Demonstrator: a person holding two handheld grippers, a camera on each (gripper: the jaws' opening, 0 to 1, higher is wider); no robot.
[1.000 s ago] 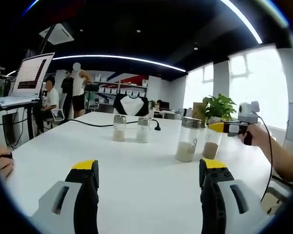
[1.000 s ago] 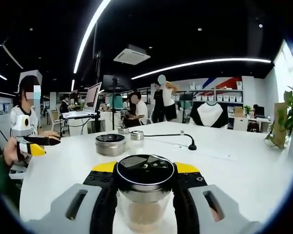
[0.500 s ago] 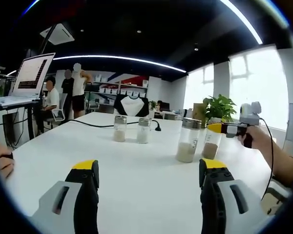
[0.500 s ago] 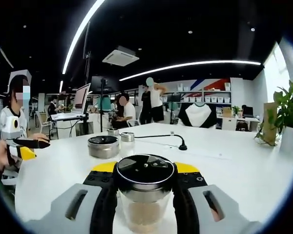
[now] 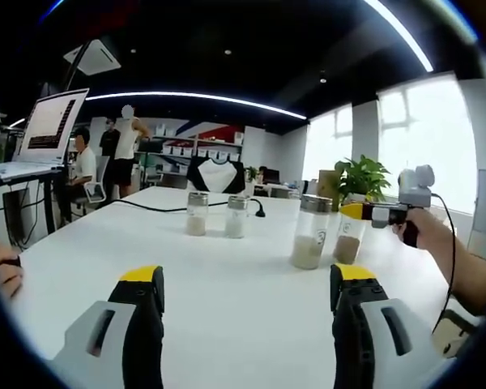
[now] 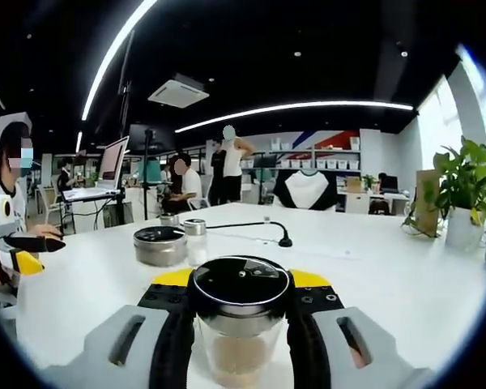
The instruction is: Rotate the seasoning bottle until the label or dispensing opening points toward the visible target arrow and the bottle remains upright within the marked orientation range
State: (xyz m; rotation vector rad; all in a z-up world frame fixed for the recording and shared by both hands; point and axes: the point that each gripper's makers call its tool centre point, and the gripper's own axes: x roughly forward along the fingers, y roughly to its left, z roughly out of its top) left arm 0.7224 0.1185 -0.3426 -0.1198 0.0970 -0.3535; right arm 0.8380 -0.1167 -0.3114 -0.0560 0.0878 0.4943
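Standing upright on the white desk (image 6: 405, 284), the seasoning bottle (image 6: 240, 324) is sitting squeezed between the jaws of the right tongs (image 6: 240, 312), which are clamping its glass body from both sides just under the dark, round lid (image 6: 240, 281). Pale brown seasoning is filling the lower part of the glass. In the left gripper view the same bottle (image 5: 348, 237) is showing at the right side of the desk (image 5: 227, 292), with the yellow-tipped right tongs (image 5: 358, 212) reaching in around it and a person's hand (image 5: 425, 231) gripping the handle behind.

Just beside that bottle, a taller jar (image 5: 312, 232) with a metal lid is standing, holding a pale powder at its bottom; from the right gripper view its lid (image 6: 159, 244) is appearing just beyond and to the left of the held bottle. Farther back, two small shakers (image 5: 216, 215) are standing side by side, close to a black cable (image 5: 154, 207) that is trailing across the desk.

The left tongs (image 5: 247, 312) are hovering low over the near part of the desk with jaws spread wide apart and nothing between them, well away from every bottle.

A potted plant (image 5: 363, 178) is sitting by the bright windows, a laptop (image 5: 44, 130) is standing raised at the left, and several people are gathering by the shelves in the background.
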